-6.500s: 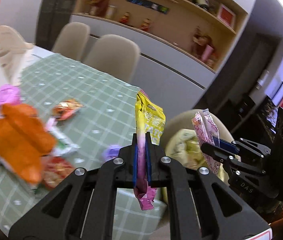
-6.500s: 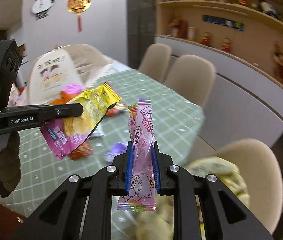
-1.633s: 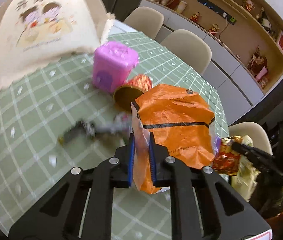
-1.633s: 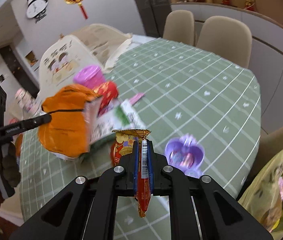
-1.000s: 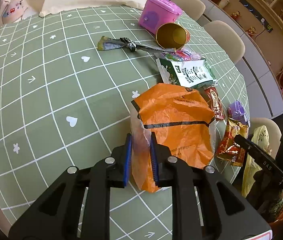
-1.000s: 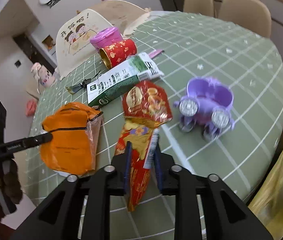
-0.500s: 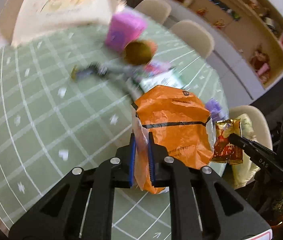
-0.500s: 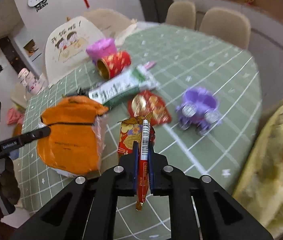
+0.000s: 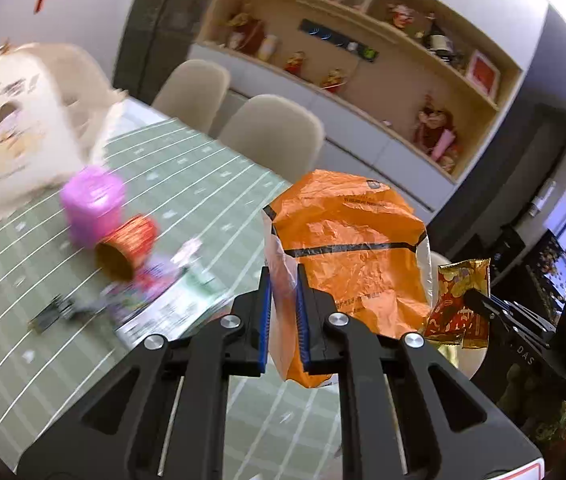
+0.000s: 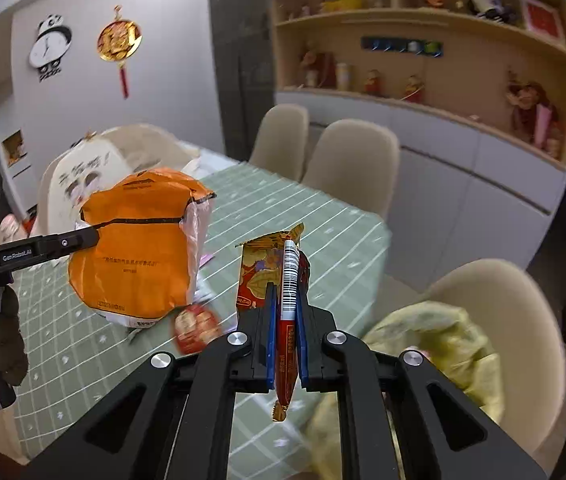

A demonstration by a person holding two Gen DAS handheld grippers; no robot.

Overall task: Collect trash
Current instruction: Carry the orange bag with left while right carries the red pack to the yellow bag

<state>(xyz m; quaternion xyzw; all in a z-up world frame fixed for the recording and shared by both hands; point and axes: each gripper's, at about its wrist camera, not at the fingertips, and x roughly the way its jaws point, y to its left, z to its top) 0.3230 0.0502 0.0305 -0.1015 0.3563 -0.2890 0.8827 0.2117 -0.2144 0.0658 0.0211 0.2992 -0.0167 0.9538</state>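
Note:
My left gripper [image 9: 283, 320] is shut on an orange plastic bag [image 9: 347, 248] and holds it in the air above the green checked table [image 9: 163, 184]. The bag also shows in the right wrist view [image 10: 139, 248], at the left. My right gripper [image 10: 285, 332] is shut on a red and gold snack wrapper [image 10: 289, 300], held upright above the table edge. That wrapper shows at the right of the left wrist view [image 9: 461, 304]. A yellow trash bag [image 10: 431, 344] lies on a beige chair [image 10: 523, 296], below and right of my right gripper.
A pink box [image 9: 91, 204], a red can on its side [image 9: 127, 248], a green-white packet [image 9: 179, 296] and a small dark object [image 9: 51, 314] lie blurred on the table. A red wrapper [image 10: 197, 328] lies near the table edge. A white food cover [image 9: 7, 120] stands at the back left. Beige chairs [image 10: 351, 168] line the far side.
Both grippers have lifted and tilted up from the table with their loads. The view now takes in the shelves and chairs. The yellow trash bag sits lower right in the right wrist view.

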